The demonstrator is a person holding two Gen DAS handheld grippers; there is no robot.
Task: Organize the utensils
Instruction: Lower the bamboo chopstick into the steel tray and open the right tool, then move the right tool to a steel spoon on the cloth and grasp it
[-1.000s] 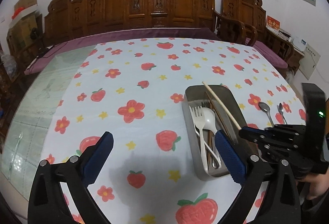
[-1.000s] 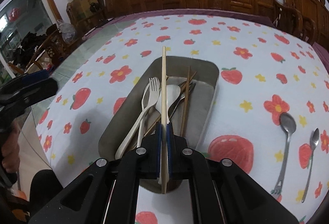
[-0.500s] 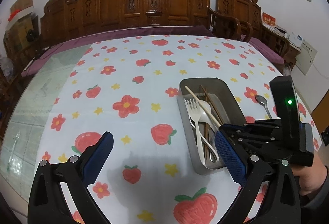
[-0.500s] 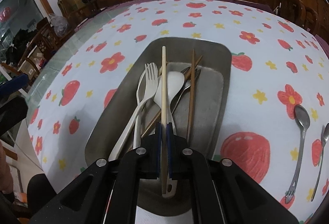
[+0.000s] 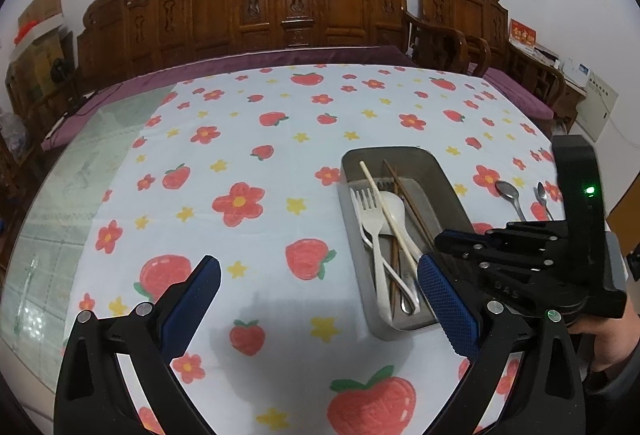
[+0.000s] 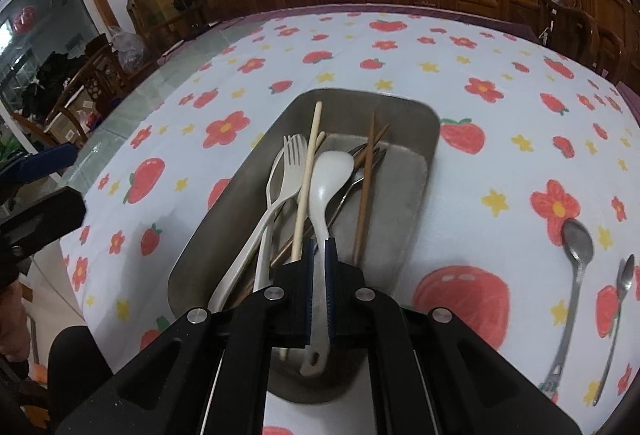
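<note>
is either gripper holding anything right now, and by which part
Left gripper: nothing, jaws open. Right gripper: jaws nearly shut over the white spoon's handle, but a real grip cannot be told.

Both grippers are matte black plastic linkages with silver screw heads at the pivots and dark blue, finely dotted pads on the fingers (image 5: 446,299). At the right of the left wrist view, the right gripper (image 5: 448,241) carries an upright black block with a green light, a second green dot below it, and faint embossed lettering. A dark grey sleeve (image 5: 618,371) shows at that frame's lower right edge.
</note>
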